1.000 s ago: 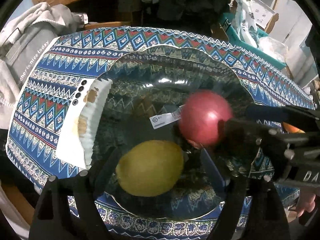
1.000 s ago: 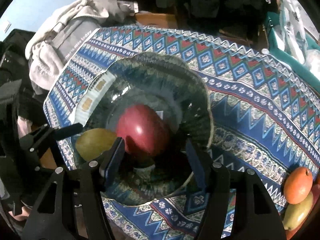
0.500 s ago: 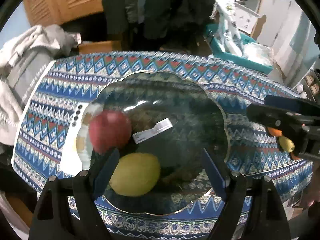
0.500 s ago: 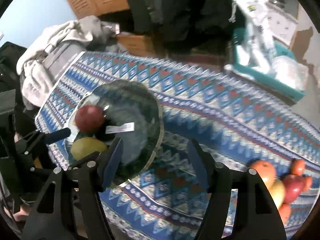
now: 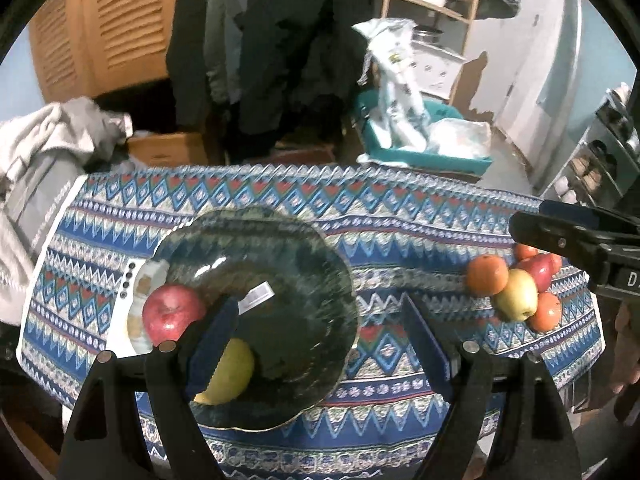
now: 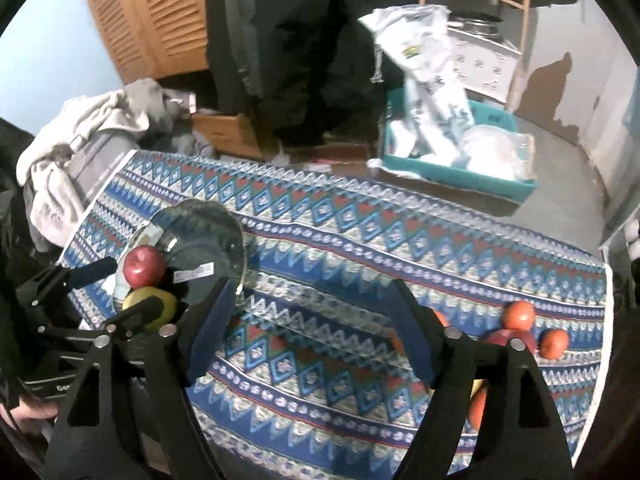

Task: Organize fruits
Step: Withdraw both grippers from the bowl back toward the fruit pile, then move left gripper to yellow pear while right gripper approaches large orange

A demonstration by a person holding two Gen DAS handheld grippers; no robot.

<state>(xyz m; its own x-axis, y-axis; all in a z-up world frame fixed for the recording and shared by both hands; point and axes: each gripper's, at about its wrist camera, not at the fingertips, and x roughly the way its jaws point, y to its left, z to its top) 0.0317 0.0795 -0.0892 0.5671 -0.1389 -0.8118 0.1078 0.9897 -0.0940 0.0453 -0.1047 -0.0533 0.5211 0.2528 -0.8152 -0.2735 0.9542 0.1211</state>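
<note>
Two grippers sit nearest the cameras, both empty. The left gripper (image 5: 320, 344) hangs spread over the near rim of the glass plate (image 5: 320, 264). The right gripper (image 6: 312, 328) has just been opening, its jaws now wide with only the patterned tablecloth (image 6: 360, 240) between them.

Two fruits lie in the plate: one red apple (image 5: 173, 313) at its left edge and one yellow-green fruit (image 5: 232, 372) just nearer, partly hidden by a left finger. A white label lies in the plate; its print is too small to read.

Five or six more fruits (image 5: 516, 288) cluster at the table's right end, red, orange and yellow, touching one another, well apart from the plate.

Beyond the table stand a teal bin (image 6: 460, 160) holding white bags, a grey heap of clothes (image 6: 80, 136) and louvred wooden doors (image 6: 160, 12).
</note>
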